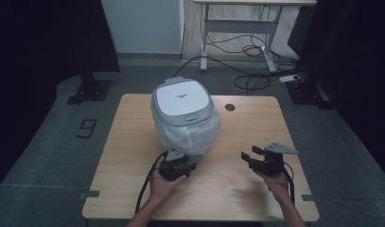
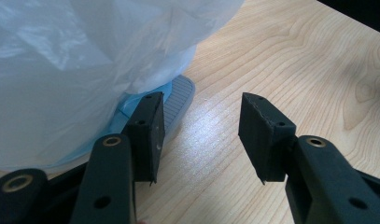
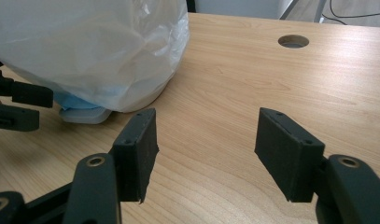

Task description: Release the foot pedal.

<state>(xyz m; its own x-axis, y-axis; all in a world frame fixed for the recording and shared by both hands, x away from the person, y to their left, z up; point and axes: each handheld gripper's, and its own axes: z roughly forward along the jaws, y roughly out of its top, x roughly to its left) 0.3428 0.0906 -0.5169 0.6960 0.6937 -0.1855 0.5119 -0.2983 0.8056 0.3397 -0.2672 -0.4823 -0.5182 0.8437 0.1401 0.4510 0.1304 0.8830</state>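
**Left claw at the bag's lower edge, right claw standing off**

High view: rice cooker (image 1: 183, 101) sits mid-bench, its body wrapped in a clear plastic bag (image 1: 188, 135), lid exposed on top. Left claw (image 1: 178, 163) is right at the bag's near bottom edge; right claw (image 1: 250, 153) is well apart to the right, over bare bench (image 1: 247, 189).

Left gripper view: left claw (image 2: 201, 135) is spread, nothing between the jaws. Bag (image 2: 85, 70) hangs just beside the left jaw, with the cooker's grey foot (image 2: 178, 95) showing under it (blue film there too).

Right gripper view: right claw (image 3: 204, 154) spread and empty, bag (image 3: 94, 51) ahead and to the left.

Judged step: grab the bag to strip it off. To do it well, the left claw should shift toward the film so a fold sits between the jaws, pinch plastic only, stay off the foot. Right claw likely needs to steady the cooker or take the opposite side, else the cooker may drag along.
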